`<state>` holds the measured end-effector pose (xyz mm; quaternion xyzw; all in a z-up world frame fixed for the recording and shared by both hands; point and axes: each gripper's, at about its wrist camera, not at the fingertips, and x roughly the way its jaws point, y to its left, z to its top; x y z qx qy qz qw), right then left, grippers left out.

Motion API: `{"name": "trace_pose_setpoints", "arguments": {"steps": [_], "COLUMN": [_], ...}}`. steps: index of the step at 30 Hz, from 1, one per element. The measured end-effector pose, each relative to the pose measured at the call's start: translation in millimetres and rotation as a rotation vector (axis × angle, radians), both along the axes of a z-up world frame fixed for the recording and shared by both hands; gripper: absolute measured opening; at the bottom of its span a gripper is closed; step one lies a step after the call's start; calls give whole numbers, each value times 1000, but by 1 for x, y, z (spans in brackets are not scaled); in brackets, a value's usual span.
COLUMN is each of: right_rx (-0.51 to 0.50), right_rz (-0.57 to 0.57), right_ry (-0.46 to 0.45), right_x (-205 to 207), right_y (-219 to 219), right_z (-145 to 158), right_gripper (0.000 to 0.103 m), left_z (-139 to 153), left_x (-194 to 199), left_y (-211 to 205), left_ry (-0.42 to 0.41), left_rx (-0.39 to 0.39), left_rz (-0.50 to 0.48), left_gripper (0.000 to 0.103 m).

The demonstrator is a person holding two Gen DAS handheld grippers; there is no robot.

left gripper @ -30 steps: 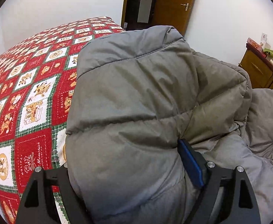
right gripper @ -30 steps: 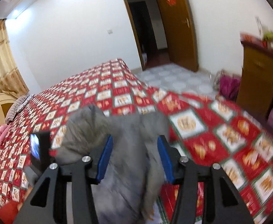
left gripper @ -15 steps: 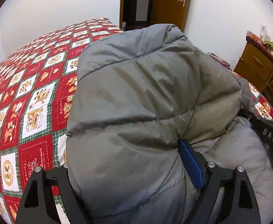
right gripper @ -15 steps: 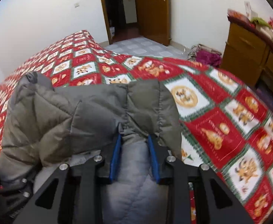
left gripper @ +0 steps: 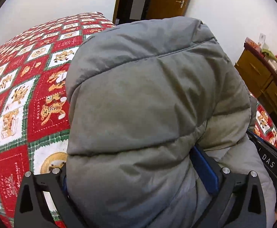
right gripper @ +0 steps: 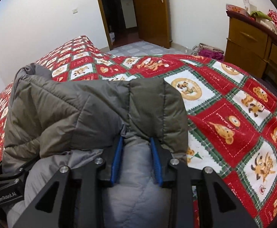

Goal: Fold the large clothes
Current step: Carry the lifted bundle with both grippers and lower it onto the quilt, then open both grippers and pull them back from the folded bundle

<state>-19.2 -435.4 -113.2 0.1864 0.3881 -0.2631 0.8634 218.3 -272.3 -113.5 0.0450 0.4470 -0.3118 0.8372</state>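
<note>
Garment: a grey padded jacket (left gripper: 148,114) lies bunched on the bed, its upper half doubled back over the lower half toward the near edge.
Bed: a red, green and white holiday quilt (right gripper: 233,114) covers it – bare to the right of the jacket and beyond it.
Step in hand: I judge this the first big fold, the folded edge just being set down.
Left claw (left gripper: 140,176): its jaws have just been opening and stand spread wide, a thick roll of jacket filling the gap; whether the pads press it I cannot tell.
Right claw (right gripper: 136,161): its jaws have just been closing and pinch a fold of the paler lining side, under the overhanging collar end.
Pose: both claws point steeply down at the jacket, side by side – the right one's black frame shows at the edge of the left view.
Next move: likely let go, draw back clear of the cloth, then take a side for the next fold.
Beyond: a wooden dresser (right gripper: 252,43) by the wall, an open door (right gripper: 149,13).
</note>
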Motion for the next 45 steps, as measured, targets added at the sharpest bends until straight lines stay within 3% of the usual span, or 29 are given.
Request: {"name": "trace_pose_setpoints", "arguments": {"steps": [3, 11, 13, 15, 17, 19, 21, 24, 30, 34, 39, 45], "right_rx": [-3, -55, -63, -61, -75, -119, -89, 31, -8, -84, -107, -45], "right_rz": [0, -4, -6, -10, -23, -80, -162, -153, -103, -52, -25, -20], "right_ry": [8, 40, 42, 35, 45, 90, 109, 48, -42, -42, -12, -19], "right_x": [2, 5, 4, 0, -2, -4, -16, -36, -86, -119, -147, -184], "right_y": [1, 7, 8, 7, 7, 5, -6, -15, 7, 40, 71, 97], "right_z": [0, 1, 2, 3, 4, 5, 5, 9, 50, 75, 79, 74], "right_gripper": [34, 34, 35, 38, 46, 84, 102, 102, 100, 100, 100, 101], "left_z": [3, 11, 13, 16, 21, 31, 47, 70, 91, 95, 93, 85], "left_x": [-7, -13, -16, -16, -13, -15, -26, -52, -93, -112, -143, -185], "left_y": [-3, -4, -1, 6, 14, 20, 23, 27, 44, 55, 69, 94], "left_ry": [-50, -70, -61, 0, 74, 94, 29, -112, -213, -231, -252, -257], "left_rx": [23, 77, 86, 82, 88, 115, 162, 234, 233, 187, 191, 189], "left_rz": [19, 41, 48, 48, 51, 55, 43, 11, 21, 1, 19, 39], "left_gripper": [103, 103, 103, 102, 102, 102, 102, 102, 102, 102, 102, 102]}}
